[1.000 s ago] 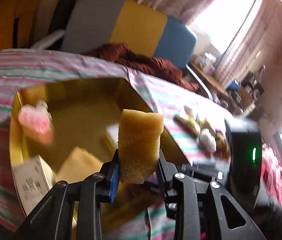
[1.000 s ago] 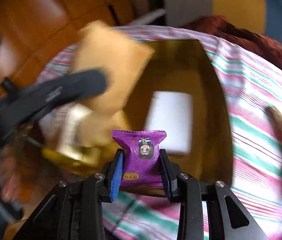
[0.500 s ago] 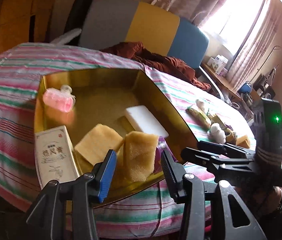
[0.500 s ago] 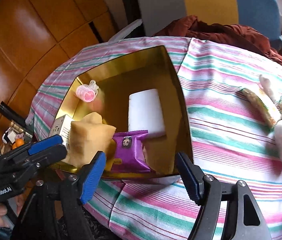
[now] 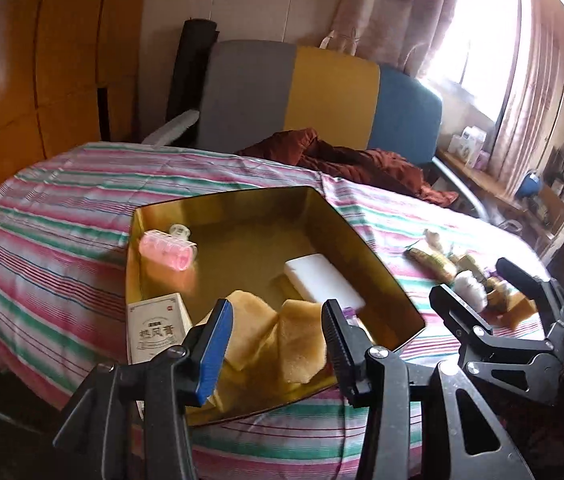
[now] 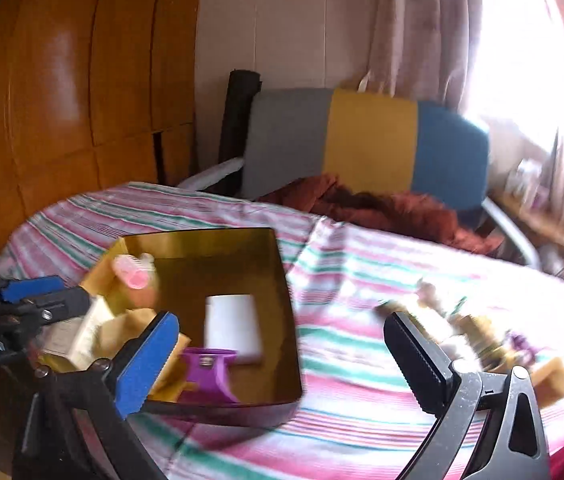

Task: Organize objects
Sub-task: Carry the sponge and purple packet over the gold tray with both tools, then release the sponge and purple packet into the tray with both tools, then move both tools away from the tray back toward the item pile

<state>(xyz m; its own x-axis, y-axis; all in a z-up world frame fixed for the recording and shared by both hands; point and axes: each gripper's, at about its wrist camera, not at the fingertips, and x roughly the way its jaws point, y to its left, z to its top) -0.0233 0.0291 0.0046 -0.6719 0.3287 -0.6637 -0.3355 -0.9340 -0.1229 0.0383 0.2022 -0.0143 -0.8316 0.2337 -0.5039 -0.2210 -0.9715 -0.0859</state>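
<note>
Both claws empty above the gold tray (image 5: 378,264). Left claw (image 5: 274,344) part open; yellow sponge (image 5: 300,344) lies in the tray's near end. Right claw (image 6: 282,360) just opened wide; purple packet (image 6: 206,376) lies in the tray beside the white block (image 6: 232,326).

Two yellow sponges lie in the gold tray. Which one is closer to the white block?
The right-hand yellow sponge: it leans just below the white block in the gold tray. The left yellow sponge lies nearer the printed box.
</note>
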